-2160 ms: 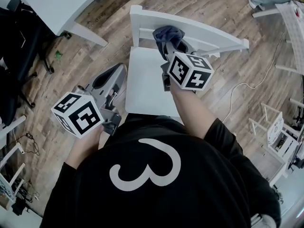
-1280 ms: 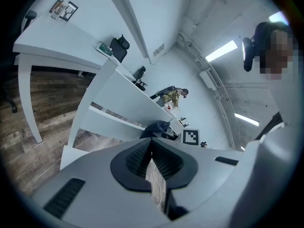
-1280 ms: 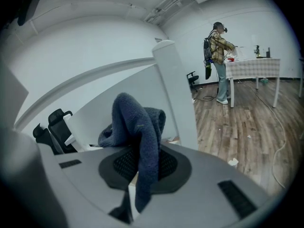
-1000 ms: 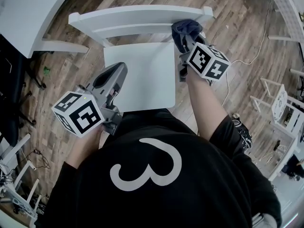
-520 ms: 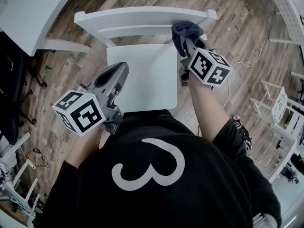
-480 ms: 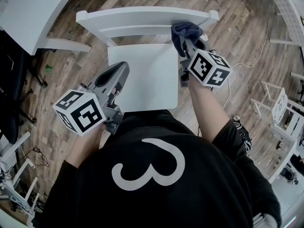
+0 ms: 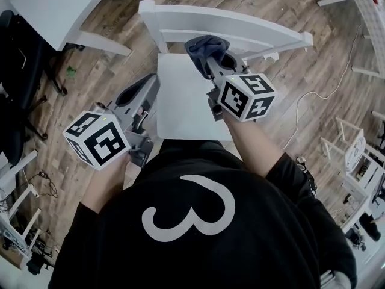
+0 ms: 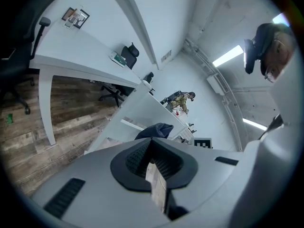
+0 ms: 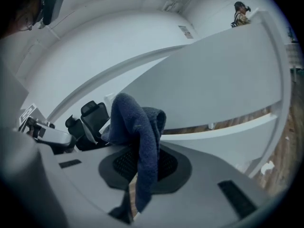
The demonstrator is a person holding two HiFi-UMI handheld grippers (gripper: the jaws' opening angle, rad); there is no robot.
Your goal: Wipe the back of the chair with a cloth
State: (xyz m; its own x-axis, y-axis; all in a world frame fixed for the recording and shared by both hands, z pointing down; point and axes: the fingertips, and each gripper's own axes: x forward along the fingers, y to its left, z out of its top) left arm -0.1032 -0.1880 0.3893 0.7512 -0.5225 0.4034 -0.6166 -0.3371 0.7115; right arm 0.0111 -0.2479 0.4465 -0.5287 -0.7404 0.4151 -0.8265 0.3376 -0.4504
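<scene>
Now: our right hand-held gripper (image 7: pixel 209 58) is clamped on the blue cloth (image 7: pixel 201 44), pressed to the chair back (image 7: pixel 252 29), left of its middle. We judge the rail's long axis runs left-right, mostly rightward of the cloth. Left hand-held gripper (image 7: pixel 144 92), closed and empty, hangs well apart beside the seat (image 7: pixel 186 107).

even bright indoor light; strong fisheye warping and dark vignetted edges.

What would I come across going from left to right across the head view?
Black office chair → left gripper, jaws shut on nothing → right gripper clamped on the dark blue cloth → white cable on the wood floor. The white chair spans the middle, so it is left out.
</scene>
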